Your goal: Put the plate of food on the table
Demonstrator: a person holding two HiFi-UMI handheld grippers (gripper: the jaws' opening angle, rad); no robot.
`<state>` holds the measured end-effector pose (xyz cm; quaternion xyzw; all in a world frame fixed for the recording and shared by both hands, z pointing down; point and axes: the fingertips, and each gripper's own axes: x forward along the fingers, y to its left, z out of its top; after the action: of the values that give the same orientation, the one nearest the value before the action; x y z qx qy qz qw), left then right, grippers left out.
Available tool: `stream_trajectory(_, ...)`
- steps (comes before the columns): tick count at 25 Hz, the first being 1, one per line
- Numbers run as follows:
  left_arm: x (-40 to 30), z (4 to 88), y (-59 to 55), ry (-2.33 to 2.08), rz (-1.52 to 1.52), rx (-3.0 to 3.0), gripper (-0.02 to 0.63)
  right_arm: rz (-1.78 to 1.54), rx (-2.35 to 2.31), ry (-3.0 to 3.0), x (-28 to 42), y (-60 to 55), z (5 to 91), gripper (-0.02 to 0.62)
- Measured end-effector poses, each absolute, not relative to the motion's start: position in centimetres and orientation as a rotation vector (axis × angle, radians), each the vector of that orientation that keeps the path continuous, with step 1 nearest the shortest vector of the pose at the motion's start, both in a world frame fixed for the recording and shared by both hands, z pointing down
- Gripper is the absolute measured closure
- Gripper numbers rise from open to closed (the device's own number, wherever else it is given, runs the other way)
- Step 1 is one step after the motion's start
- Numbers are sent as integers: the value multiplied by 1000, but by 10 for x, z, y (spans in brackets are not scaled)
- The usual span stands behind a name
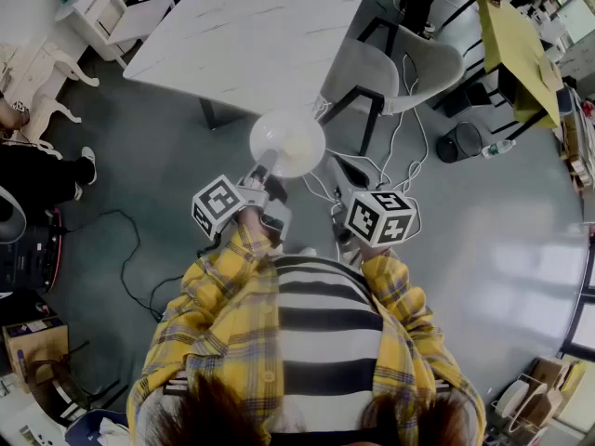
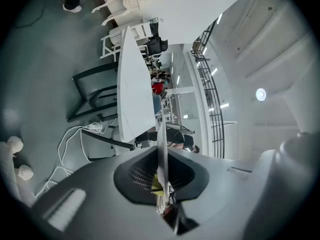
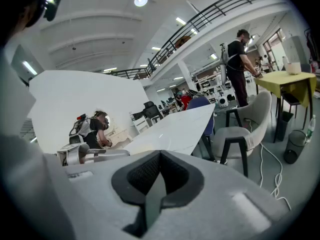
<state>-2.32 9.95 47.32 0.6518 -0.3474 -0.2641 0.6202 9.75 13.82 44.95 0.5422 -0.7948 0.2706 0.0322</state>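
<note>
A round white plate (image 1: 288,142) with pale food on it hangs over the grey floor, just short of the white marble table (image 1: 246,35). My left gripper (image 1: 267,163) is shut on the plate's near rim. In the left gripper view, which is rolled sideways, the plate (image 2: 162,136) shows edge-on between the closed jaws of the left gripper (image 2: 163,156), with a bit of yellow food (image 2: 157,184) beside it. My right gripper (image 1: 349,175) hovers to the right of the plate, apart from it. The right gripper (image 3: 159,164) is shut with nothing in it, and the table (image 3: 175,129) lies ahead.
A grey chair (image 1: 400,63) stands at the table's right corner, with white cables (image 1: 395,147) on the floor below it. A black bin (image 1: 460,142) and a yellow table (image 1: 516,35) are at the right. A person (image 3: 240,64) stands by that table.
</note>
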Motion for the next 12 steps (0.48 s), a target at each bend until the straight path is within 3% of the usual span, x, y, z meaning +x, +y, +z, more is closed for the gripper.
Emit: stream_trajectory(12, -25, 484, 114, -818, -585, 1480, 588, 880, 1650, -2431, 97, 151, 462, 598)
